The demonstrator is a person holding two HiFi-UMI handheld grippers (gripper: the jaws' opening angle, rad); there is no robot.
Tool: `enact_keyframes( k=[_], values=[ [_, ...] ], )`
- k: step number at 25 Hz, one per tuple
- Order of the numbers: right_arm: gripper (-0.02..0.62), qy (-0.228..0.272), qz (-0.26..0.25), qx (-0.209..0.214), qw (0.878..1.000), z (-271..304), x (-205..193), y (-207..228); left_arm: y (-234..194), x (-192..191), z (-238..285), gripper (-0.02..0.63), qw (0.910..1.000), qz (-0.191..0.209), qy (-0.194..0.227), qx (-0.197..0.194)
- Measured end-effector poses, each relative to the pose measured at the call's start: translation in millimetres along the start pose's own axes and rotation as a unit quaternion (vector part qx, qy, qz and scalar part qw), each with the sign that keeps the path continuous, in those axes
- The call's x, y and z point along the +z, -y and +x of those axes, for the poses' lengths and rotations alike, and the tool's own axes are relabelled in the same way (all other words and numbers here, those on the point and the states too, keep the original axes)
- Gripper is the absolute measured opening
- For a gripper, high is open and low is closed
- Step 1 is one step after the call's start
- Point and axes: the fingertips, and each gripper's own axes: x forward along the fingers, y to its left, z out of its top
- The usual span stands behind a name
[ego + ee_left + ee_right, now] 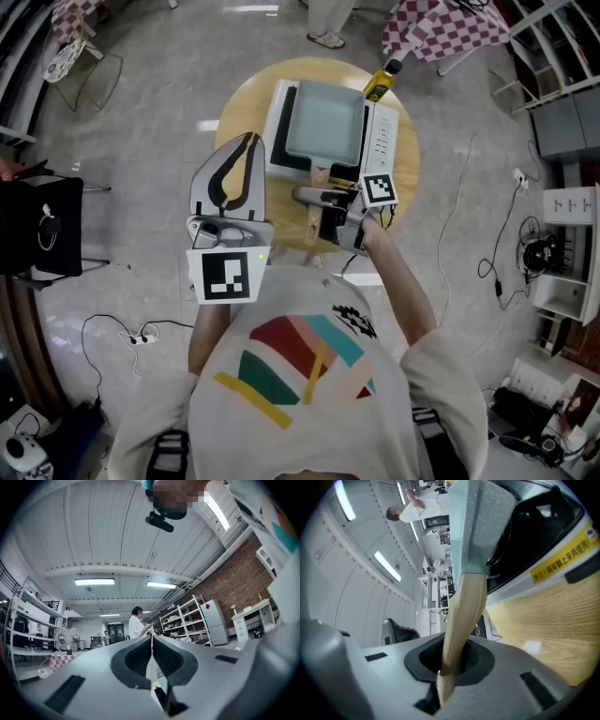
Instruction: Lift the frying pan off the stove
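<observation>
surface: round wooden table [246, 103] | on it: white stove [382, 141], yellow bottle [380, 84] at stove's far corner

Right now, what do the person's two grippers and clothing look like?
Both the left gripper and right gripper are pale grey plastic, with black pads inside tapering fingers. Each carries a white cube printed with black square markers; a green light glows by the left one. The person wears a white short-sleeved T-shirt with a teal, red and yellow striped print.
</observation>
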Motion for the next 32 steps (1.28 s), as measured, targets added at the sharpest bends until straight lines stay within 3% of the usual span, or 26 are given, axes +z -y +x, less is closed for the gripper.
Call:
enact_keyframes(
  k=[11,18,26,32],
  values=[
    [0.02,-0.016,-0.034,-0.035,0.999,-4,-2,-4,-3,-1,1,0.012,0.9999,0.013,-0.002,0.001],
    [0.02,-0.03,-0.111,-0.04,0.993,-1,5,-44,-3,1,3,0.012,0.9998,0.018,0.003,-0.002],
    [0.021,-0.036,-0.261,-0.016,0.965,1,14,-136,5,7,11,0.012,0.9999,-0.012,0.009,-0.007],
    [0.021,-0.025,-0.344,0.007,0.939,-2,4,-197,9,13,16,0.012,0.9994,-0.033,0.007,-0.007]
  ],
)
